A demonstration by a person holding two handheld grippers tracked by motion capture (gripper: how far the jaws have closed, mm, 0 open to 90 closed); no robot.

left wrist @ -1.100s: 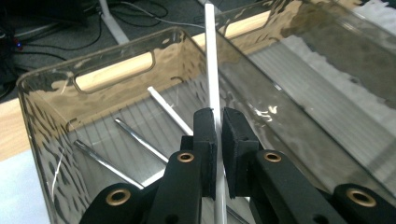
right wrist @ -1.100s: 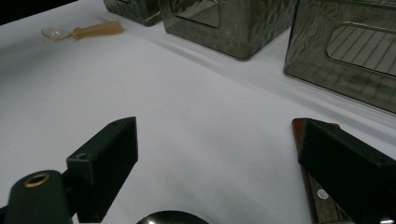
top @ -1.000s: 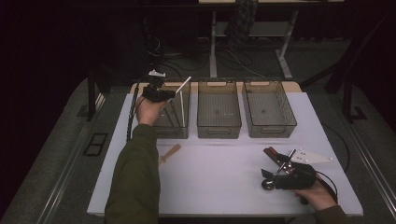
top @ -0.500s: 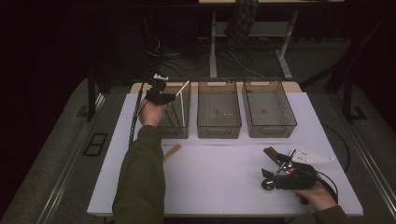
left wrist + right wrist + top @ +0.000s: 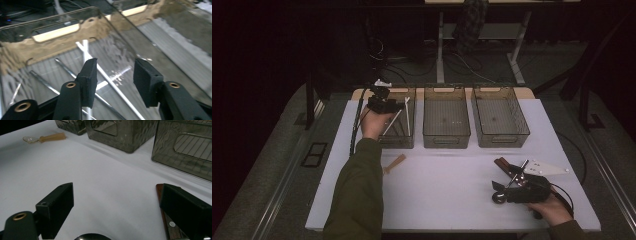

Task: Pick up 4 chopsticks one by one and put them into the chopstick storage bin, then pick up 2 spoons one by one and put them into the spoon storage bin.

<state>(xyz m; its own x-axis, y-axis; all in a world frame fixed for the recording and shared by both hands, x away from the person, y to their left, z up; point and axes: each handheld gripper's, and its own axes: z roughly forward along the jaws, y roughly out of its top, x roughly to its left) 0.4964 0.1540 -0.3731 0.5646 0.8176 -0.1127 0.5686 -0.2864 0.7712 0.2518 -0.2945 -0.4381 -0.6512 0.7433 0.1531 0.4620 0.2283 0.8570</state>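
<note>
Left gripper (image 5: 399, 106): hovering over the left bin (image 5: 408, 143) at the far left of the row; its jaws have just been opening and are now standing apart with nothing pinched between them.
White stick (image 5: 112, 83): lying slanted inside the left bin, passing below the gap between the left jaws, not touched by the pads (image 5: 89, 77); in the high view it is leaning against the bin's wall beside another white stick (image 5: 407, 116).
Other things in the left bin: thin metal rods (image 5: 62, 66) are lying on the ribbed floor, too blurred to name further.
Right gripper (image 5: 498, 191): resting at the near right of the table (image 5: 452, 185), jaws spread wide and gripping nothing.
Knife (image 5: 507, 167): lying on the table just beside the right gripper; its wooden handle (image 5: 168, 225) is showing next to one jaw.
Wooden-handled spoon (image 5: 393, 163): lying alone on the table, in front of the left bin.
Middle bin (image 5: 447, 141) and right bin (image 5: 502, 141): standing in the row; I cannot tell their contents.
</note>
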